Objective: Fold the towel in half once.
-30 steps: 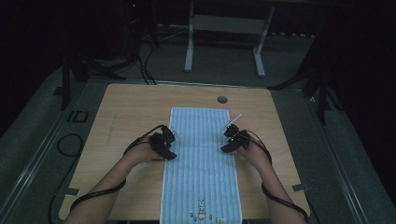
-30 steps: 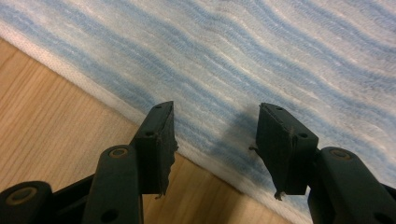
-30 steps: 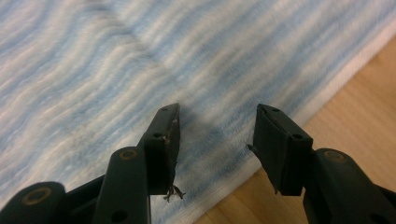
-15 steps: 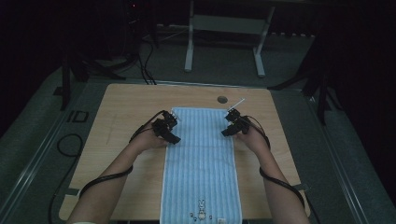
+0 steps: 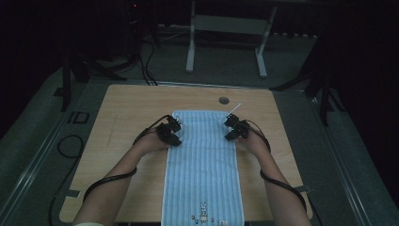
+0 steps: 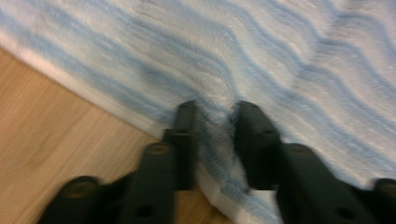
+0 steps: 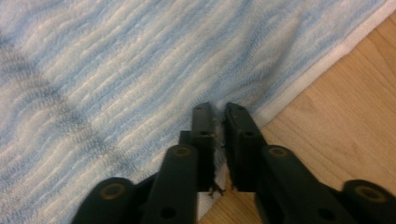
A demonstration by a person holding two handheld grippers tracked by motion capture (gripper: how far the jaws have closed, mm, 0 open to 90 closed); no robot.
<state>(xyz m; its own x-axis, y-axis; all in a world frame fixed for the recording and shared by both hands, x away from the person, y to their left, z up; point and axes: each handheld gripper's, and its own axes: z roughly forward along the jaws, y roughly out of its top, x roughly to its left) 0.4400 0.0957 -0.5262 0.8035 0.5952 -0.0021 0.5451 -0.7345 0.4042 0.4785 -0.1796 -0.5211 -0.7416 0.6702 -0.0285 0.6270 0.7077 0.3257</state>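
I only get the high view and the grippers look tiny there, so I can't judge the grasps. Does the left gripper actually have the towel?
Observer: Yes. In the left gripper view a bunched fold of the towel sits between the left gripper jaws.
Operator: And the right one?
Observer: The right gripper jaws are nearly closed on the towel's white hem; frayed threads show between them.
Operator: Which edge is it on?
Observer: The edge beside the bare wooden table.

towel (image 5: 203, 155) flat on table (image 5: 127, 108) | left hand-held gripper (image 5: 175, 133), right hand-held gripper (image 5: 230, 127) at edges
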